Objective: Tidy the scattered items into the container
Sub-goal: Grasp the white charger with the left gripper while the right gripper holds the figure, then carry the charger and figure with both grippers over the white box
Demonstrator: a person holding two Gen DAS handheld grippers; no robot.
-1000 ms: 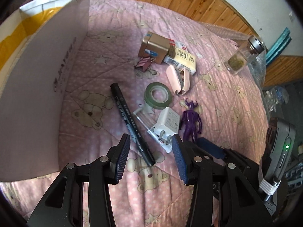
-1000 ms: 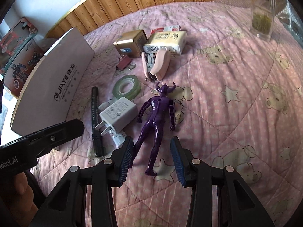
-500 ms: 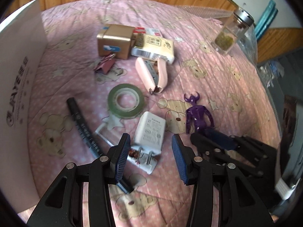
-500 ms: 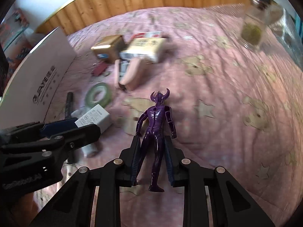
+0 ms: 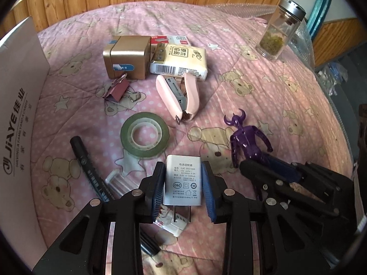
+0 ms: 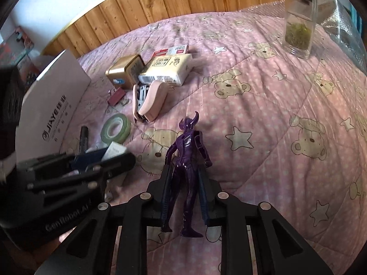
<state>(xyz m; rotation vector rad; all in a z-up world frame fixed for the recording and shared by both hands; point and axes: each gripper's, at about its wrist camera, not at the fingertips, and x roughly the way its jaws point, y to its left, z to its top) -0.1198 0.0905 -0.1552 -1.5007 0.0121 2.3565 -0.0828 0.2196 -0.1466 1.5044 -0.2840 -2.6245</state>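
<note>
On the pink bear quilt, my left gripper (image 5: pixel 183 183) is shut on a white power adapter (image 5: pixel 183 181), its prongs pointing back at me. My right gripper (image 6: pixel 185 183) is shut on the legs of a purple horned figure (image 6: pixel 187 151), also seen in the left wrist view (image 5: pixel 248 141). The white box (image 5: pixel 16 123) stands at the left. A green tape roll (image 5: pixel 145 137), a black marker (image 5: pixel 91 171), a pink stapler (image 5: pixel 181 96), a binder clip (image 5: pixel 117 90), a gold tin (image 5: pixel 126 57) and a tissue pack (image 5: pixel 180 60) lie scattered.
A glass jar (image 5: pixel 278 31) with green contents stands at the far right on the quilt. A red-and-white small box (image 5: pixel 169 39) lies behind the tissue pack. A clear plastic piece (image 5: pixel 117 181) lies beside the marker. Wood panelling runs behind the bed.
My left gripper moved forward and closed on the power adapter. My right gripper closed on the purple figure's legs and holds it, slightly raised.
</note>
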